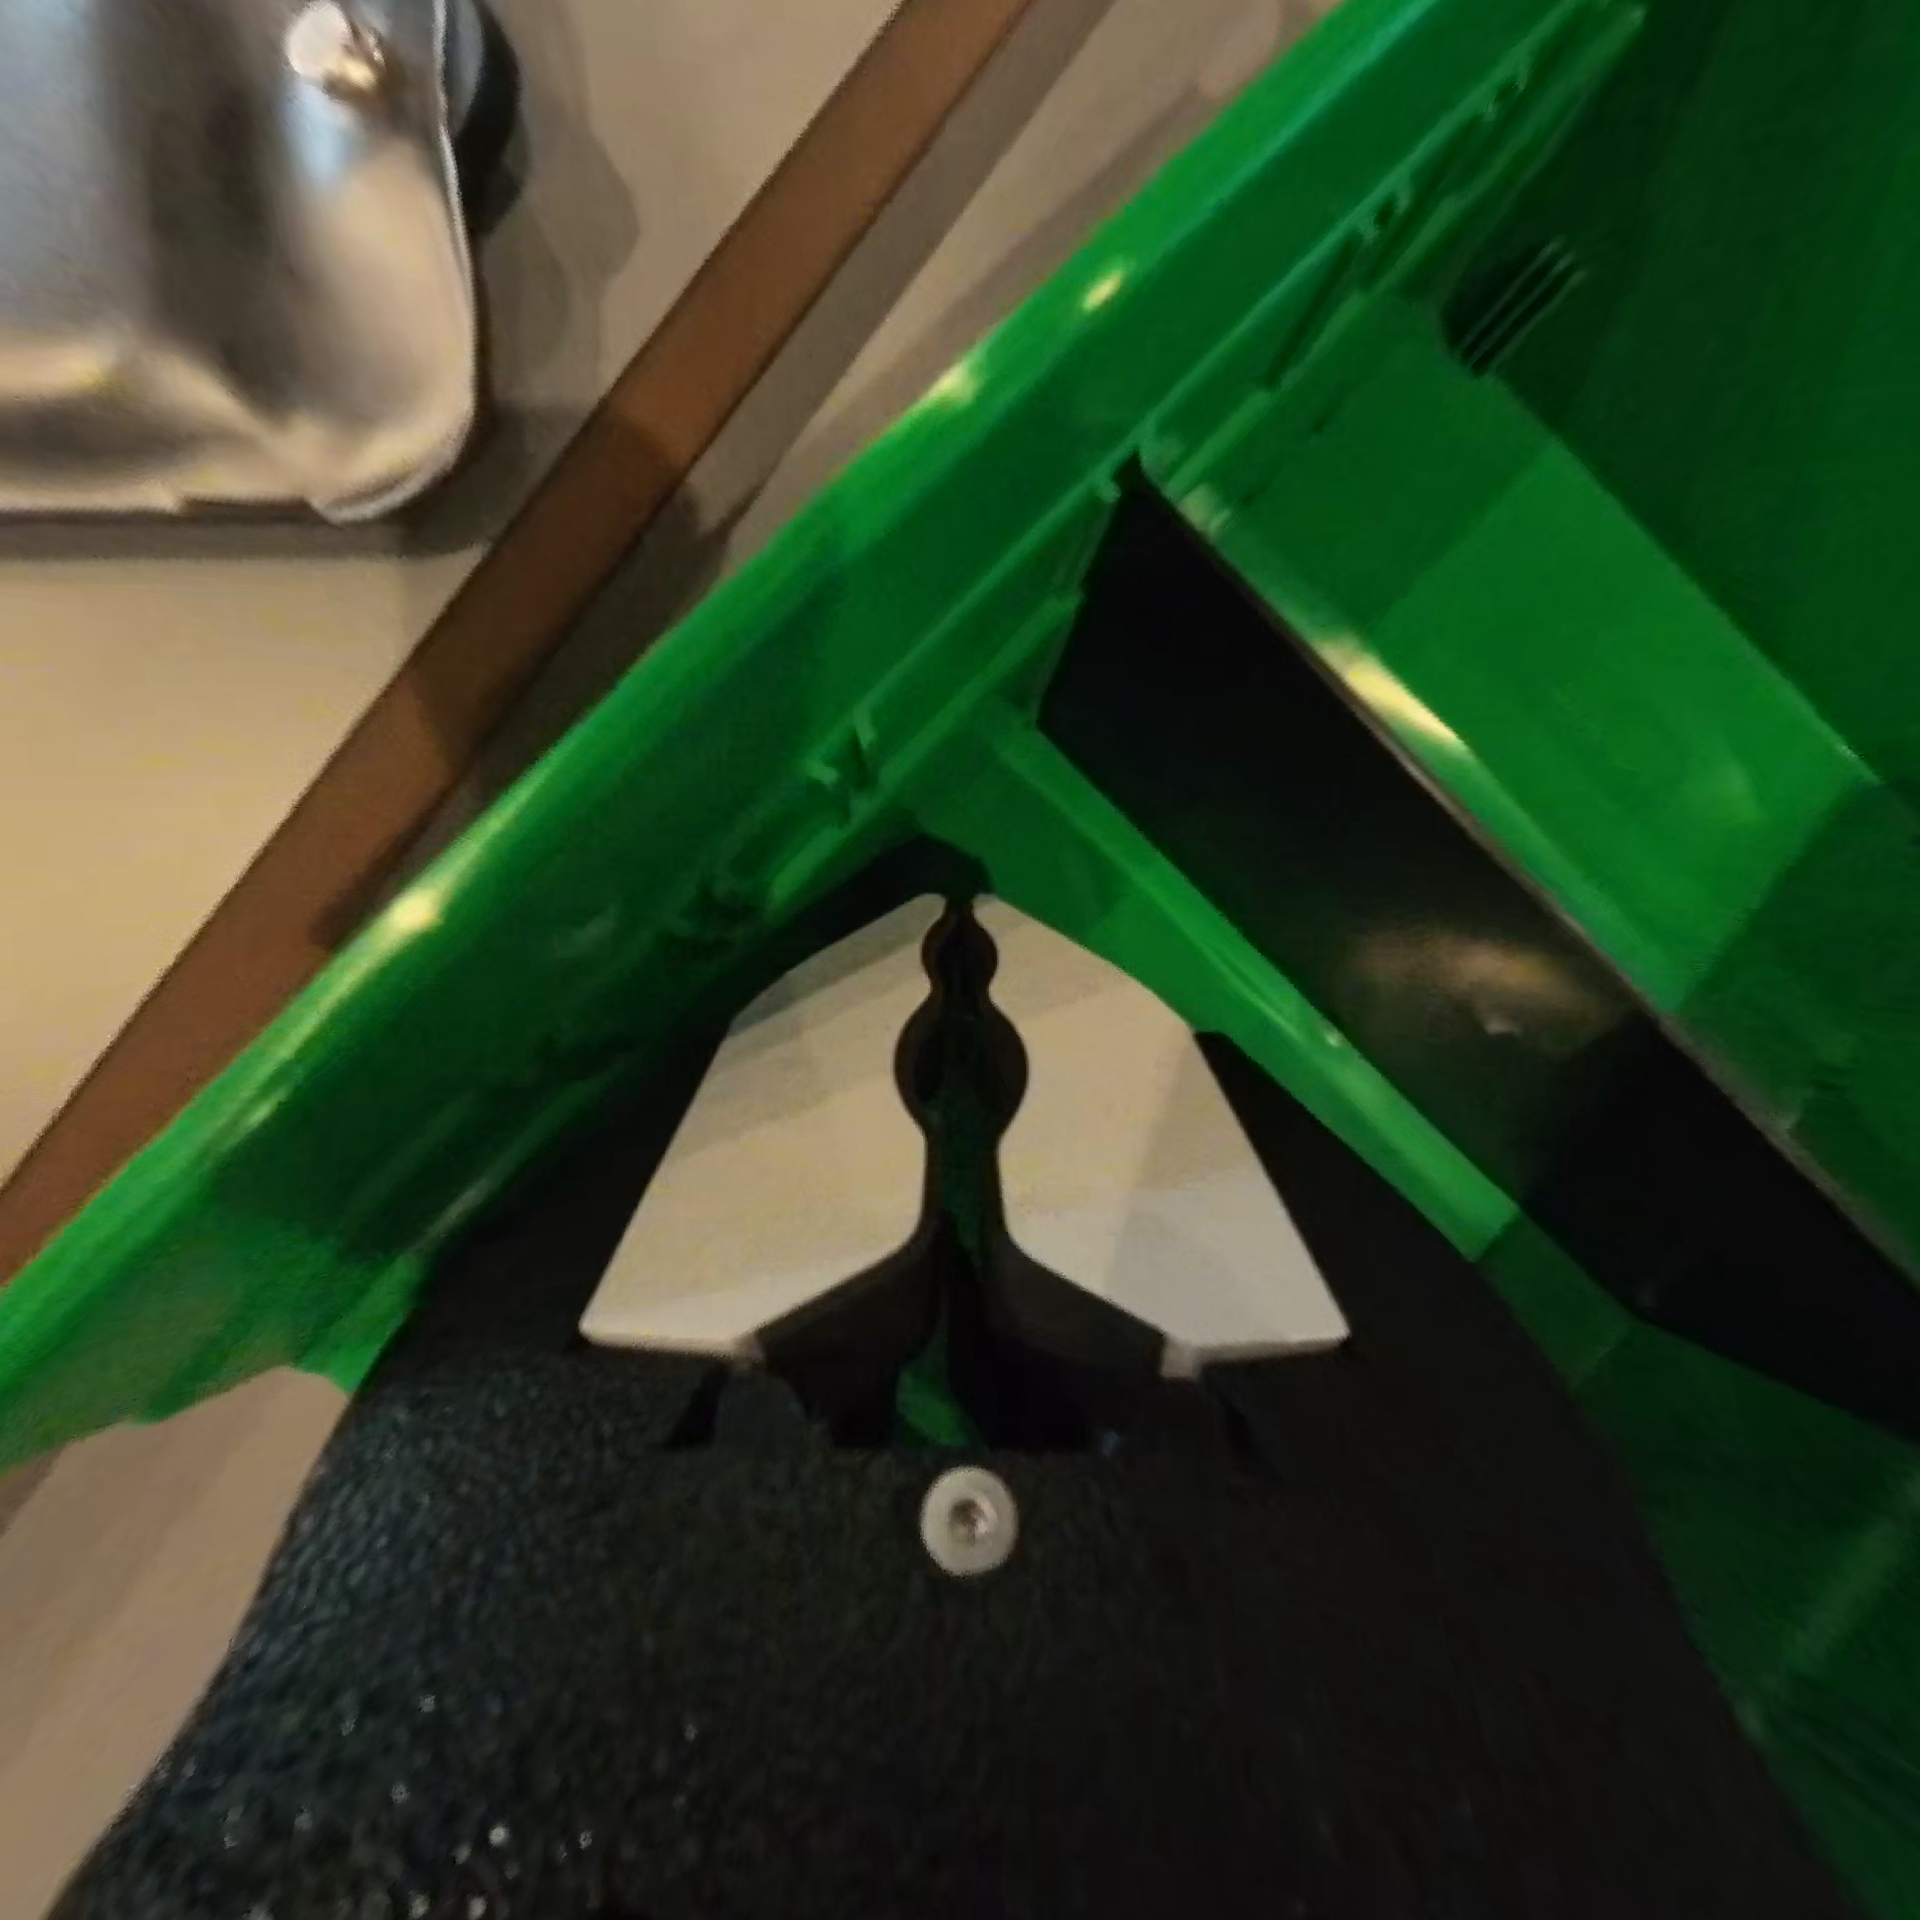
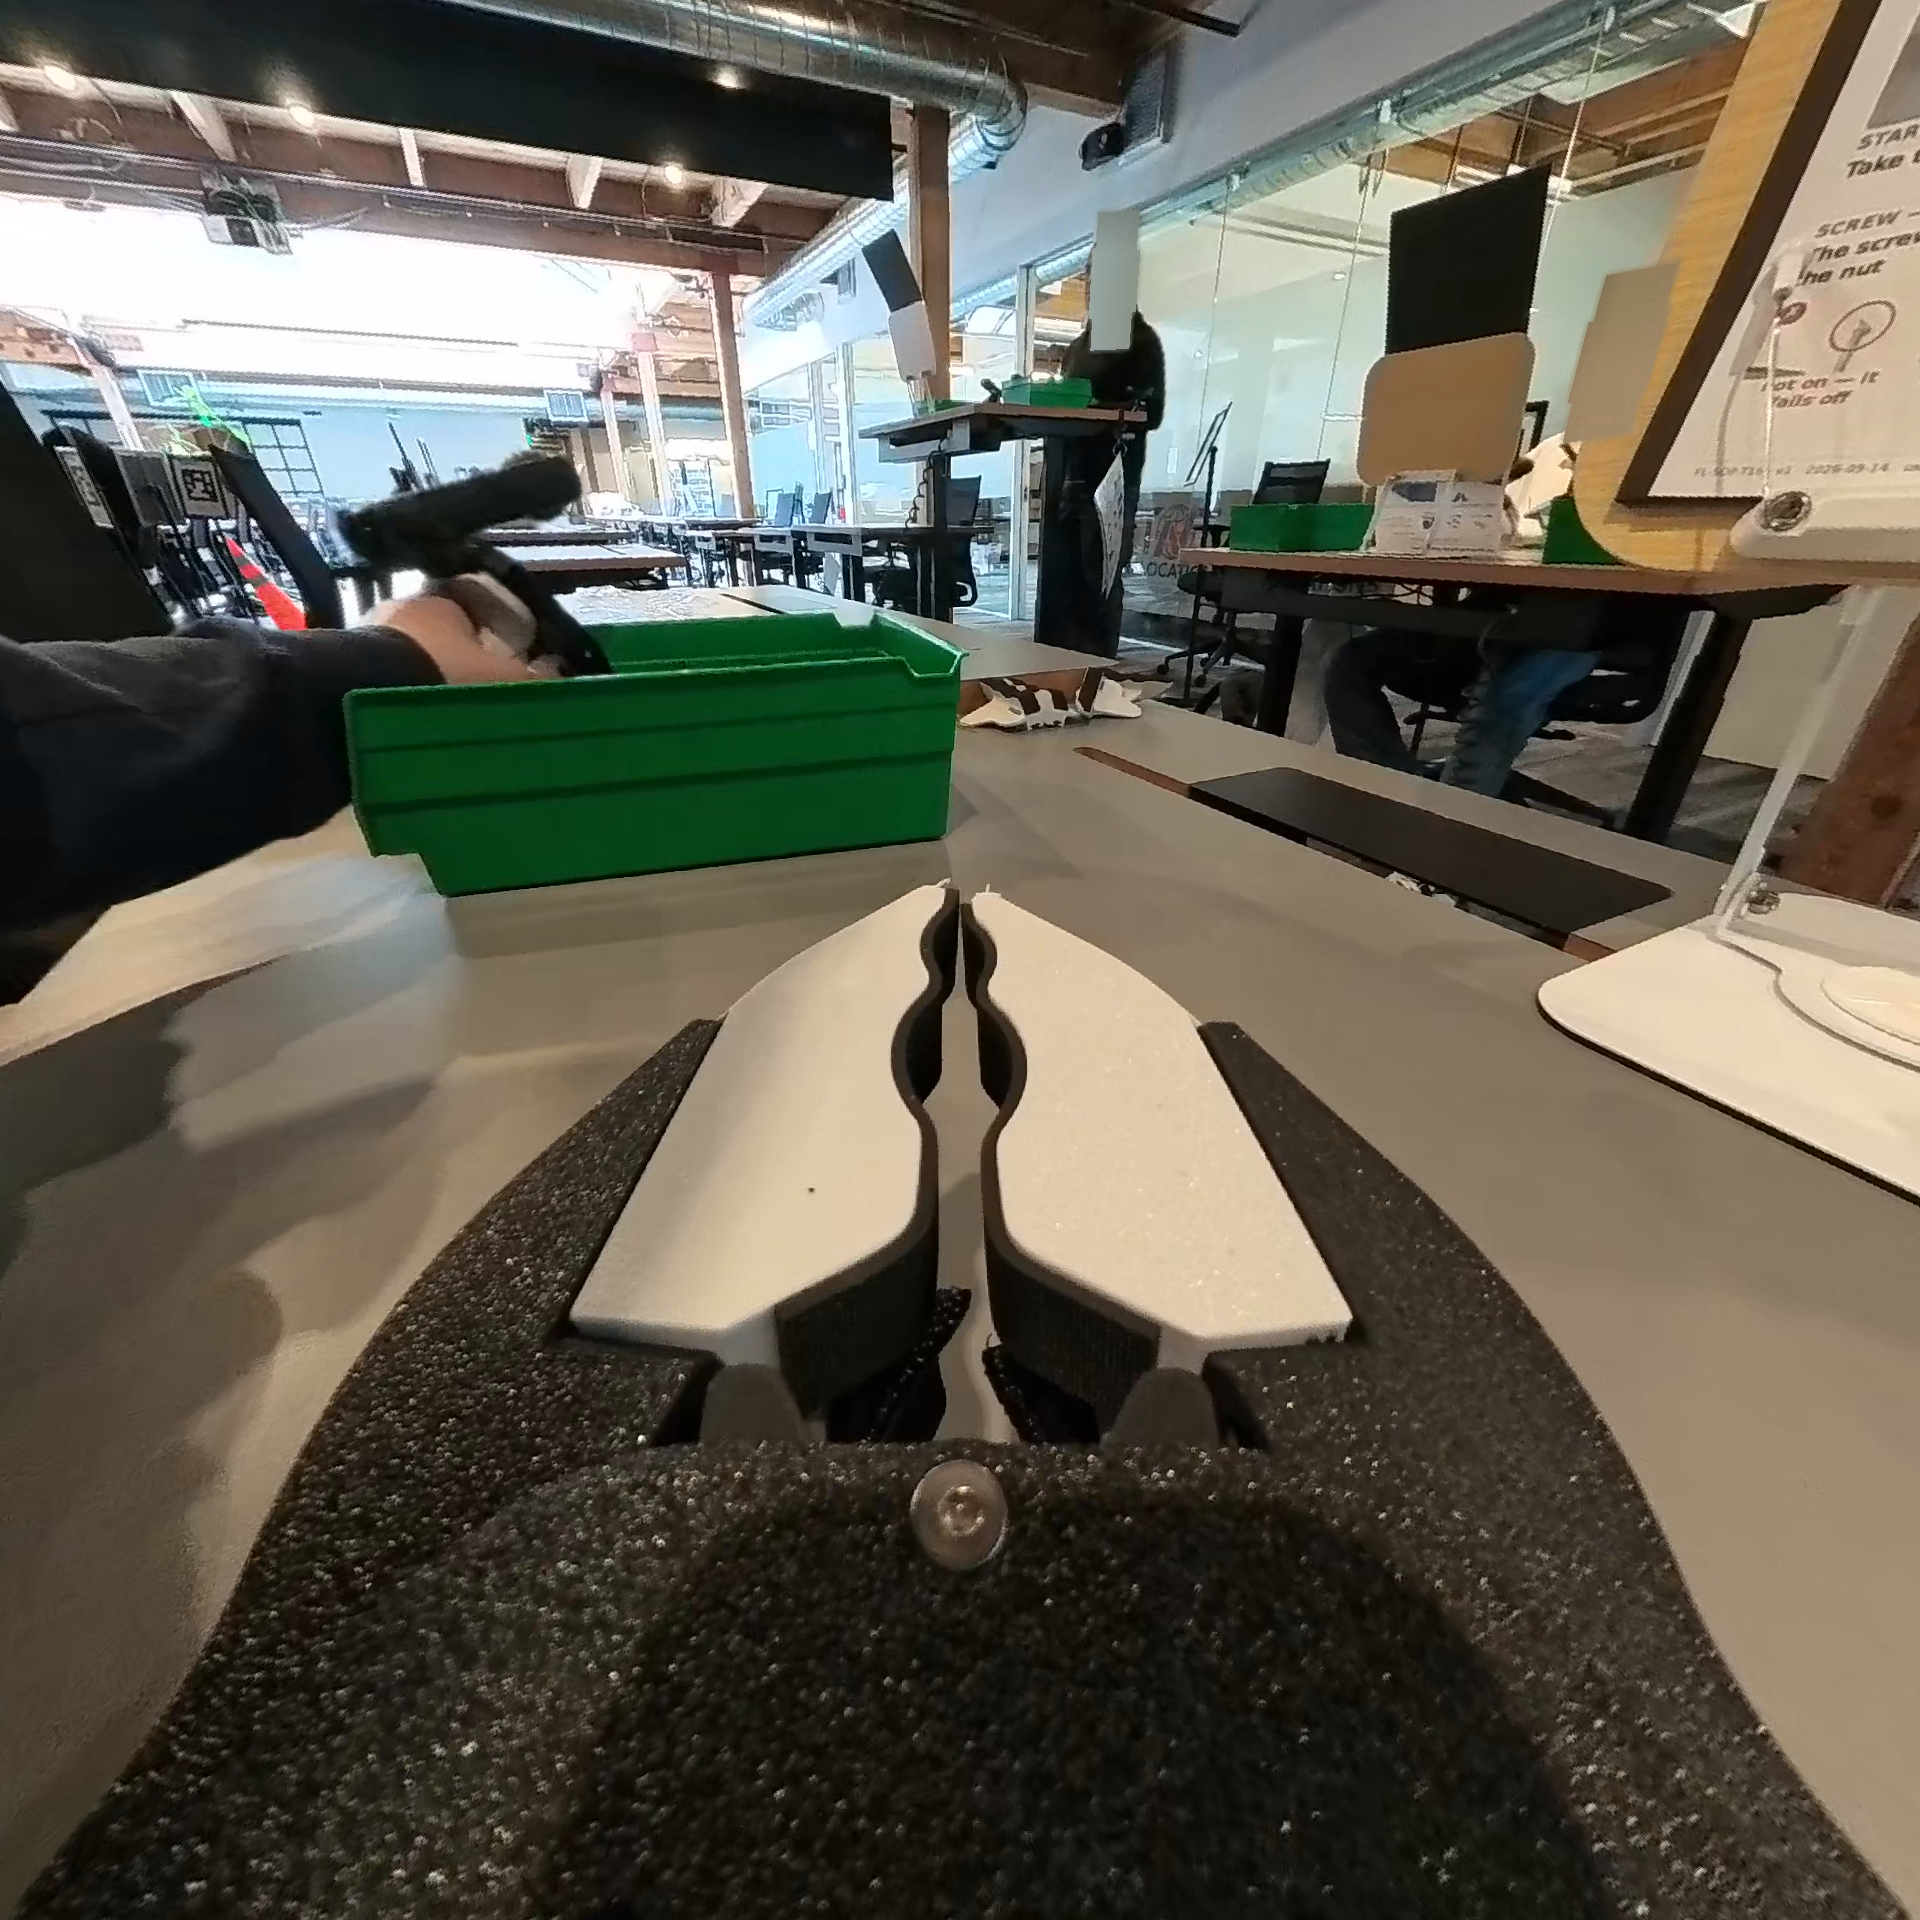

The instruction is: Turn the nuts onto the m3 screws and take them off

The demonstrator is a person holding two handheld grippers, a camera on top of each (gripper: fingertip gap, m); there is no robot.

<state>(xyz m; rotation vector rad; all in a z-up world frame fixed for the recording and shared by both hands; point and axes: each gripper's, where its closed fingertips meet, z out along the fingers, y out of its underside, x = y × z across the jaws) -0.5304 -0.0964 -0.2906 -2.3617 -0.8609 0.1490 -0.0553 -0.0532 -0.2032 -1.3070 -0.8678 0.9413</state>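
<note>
In the left wrist view my left gripper (image 1: 961, 912) is shut, with its tips right under the rim of a green plastic bin (image 1: 665, 831), next to a green divider (image 1: 1195, 935). The picture is blurred and I see no screw or nut at its tips. In the right wrist view the left gripper (image 2: 566, 646) dips into the same green bin (image 2: 655, 769), held by a hand in a dark sleeve. My right gripper (image 2: 961, 902) is shut with nothing between its pads, low over the grey table (image 2: 1299, 1039), a short way in front of the bin.
A white stand base (image 2: 1704, 1029) with an instruction sheet stands at the right, and a black mat (image 2: 1434, 842) lies beyond it. A shiny metal object (image 1: 239, 270) and a brown strip (image 1: 582, 499) lie past the bin. Other desks and a person are far behind.
</note>
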